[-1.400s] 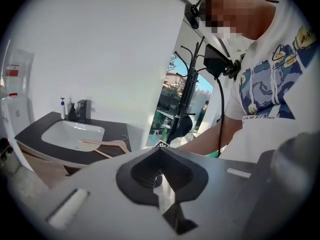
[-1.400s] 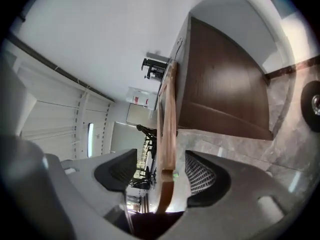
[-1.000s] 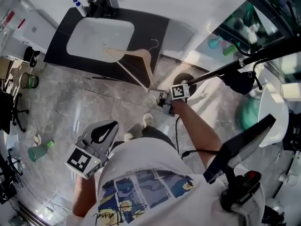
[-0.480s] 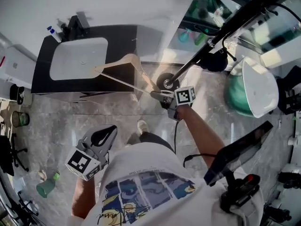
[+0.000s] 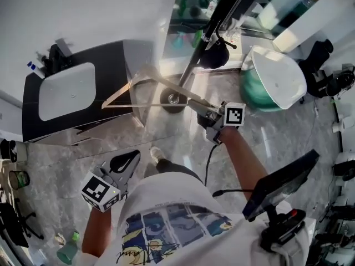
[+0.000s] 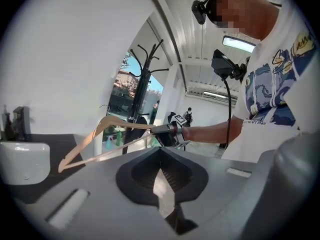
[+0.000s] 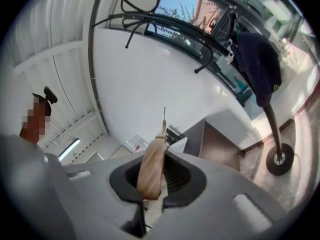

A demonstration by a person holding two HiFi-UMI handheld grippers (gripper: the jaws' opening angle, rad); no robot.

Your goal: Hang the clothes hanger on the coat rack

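The wooden hanger [image 5: 118, 92] is up in the air, out in front of the person, and one end of it is pinched tight between the jaws of the right gripper [image 5: 198, 105], with the rest sticking out to the left over the edge of the dark counter [image 5: 111, 57]. The tall black coat rack [image 5: 195, 60] stands just behind the hanger, and the hanger is not on it yet. The left gripper [image 5: 126, 160] is low down near the person's body, well away from the hanger, with its jaws close together and nothing in them.
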